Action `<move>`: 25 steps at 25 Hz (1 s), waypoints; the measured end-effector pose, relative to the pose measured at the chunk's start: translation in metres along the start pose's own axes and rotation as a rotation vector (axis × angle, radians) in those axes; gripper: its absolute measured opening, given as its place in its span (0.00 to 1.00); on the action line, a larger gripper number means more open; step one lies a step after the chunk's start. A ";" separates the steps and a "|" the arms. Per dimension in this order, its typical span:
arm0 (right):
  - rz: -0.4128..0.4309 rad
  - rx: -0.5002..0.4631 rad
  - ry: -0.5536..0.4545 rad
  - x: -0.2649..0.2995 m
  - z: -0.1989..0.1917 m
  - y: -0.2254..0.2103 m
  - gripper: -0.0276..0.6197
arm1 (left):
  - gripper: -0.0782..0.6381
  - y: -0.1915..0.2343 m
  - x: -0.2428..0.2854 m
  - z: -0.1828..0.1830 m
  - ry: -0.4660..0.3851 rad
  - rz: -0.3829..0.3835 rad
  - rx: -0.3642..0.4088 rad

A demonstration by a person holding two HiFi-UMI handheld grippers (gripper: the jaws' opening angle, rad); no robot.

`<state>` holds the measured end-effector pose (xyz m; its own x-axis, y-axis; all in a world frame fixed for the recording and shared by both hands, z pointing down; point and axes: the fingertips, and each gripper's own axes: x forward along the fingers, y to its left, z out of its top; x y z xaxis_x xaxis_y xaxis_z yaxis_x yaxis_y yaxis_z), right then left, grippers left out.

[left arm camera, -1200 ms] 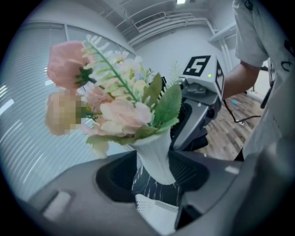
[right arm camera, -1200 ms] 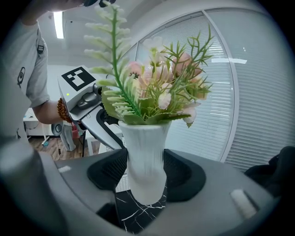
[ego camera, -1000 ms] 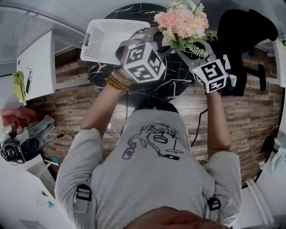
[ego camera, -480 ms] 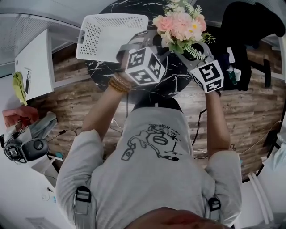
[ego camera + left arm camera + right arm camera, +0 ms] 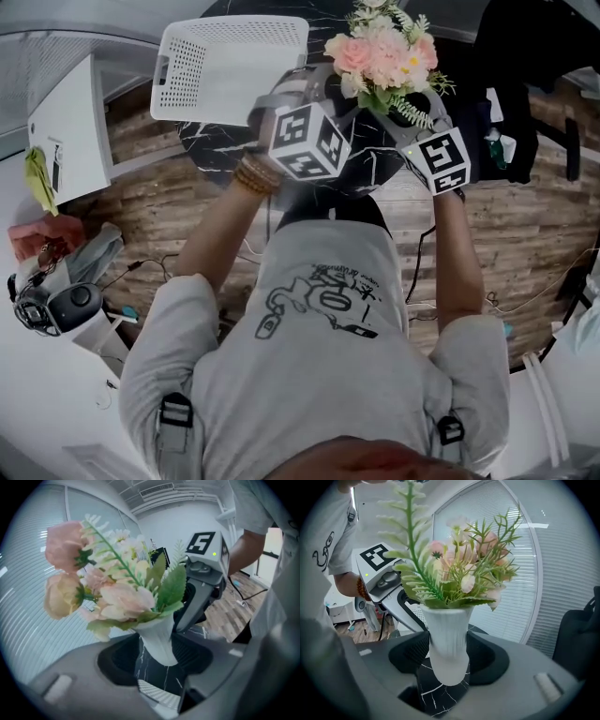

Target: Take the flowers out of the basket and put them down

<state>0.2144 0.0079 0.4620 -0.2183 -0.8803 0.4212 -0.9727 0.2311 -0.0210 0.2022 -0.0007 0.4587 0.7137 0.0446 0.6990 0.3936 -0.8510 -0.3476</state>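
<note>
Gripping from opposite sides, the left claw (image 5: 157, 660) and the right claw (image 5: 449, 665) are each clamped on the white ribbed vase (image 5: 447, 634) that carries the bunch of pink and cream artificial flowers (image 5: 384, 52) with green fern sprigs. The bunch stands upright, just right of the white perforated plastic basket (image 5: 230, 66), which sits at the far left of the round black marble worktop (image 5: 370, 169). The vase's foot looks clear of the marble, so the lifting-out seems done. What remains is probably lowering the vase onto the worktop and parting both claws.
</note>
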 end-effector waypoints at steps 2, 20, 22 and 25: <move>0.003 0.002 0.003 0.002 -0.007 -0.001 0.44 | 0.41 -0.003 0.006 -0.003 0.005 -0.003 -0.002; 0.016 0.013 0.036 0.021 -0.054 -0.006 0.44 | 0.41 -0.019 0.043 -0.031 0.029 -0.013 -0.017; 0.016 0.013 0.036 0.021 -0.056 -0.006 0.44 | 0.41 -0.020 0.045 -0.031 0.031 -0.012 -0.016; 0.015 0.016 0.035 0.022 -0.058 -0.006 0.44 | 0.41 -0.021 0.047 -0.033 0.035 -0.011 -0.013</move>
<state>0.2201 0.0114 0.5237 -0.2298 -0.8617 0.4524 -0.9706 0.2371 -0.0415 0.2084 0.0020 0.5189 0.6882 0.0361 0.7246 0.3938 -0.8574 -0.3314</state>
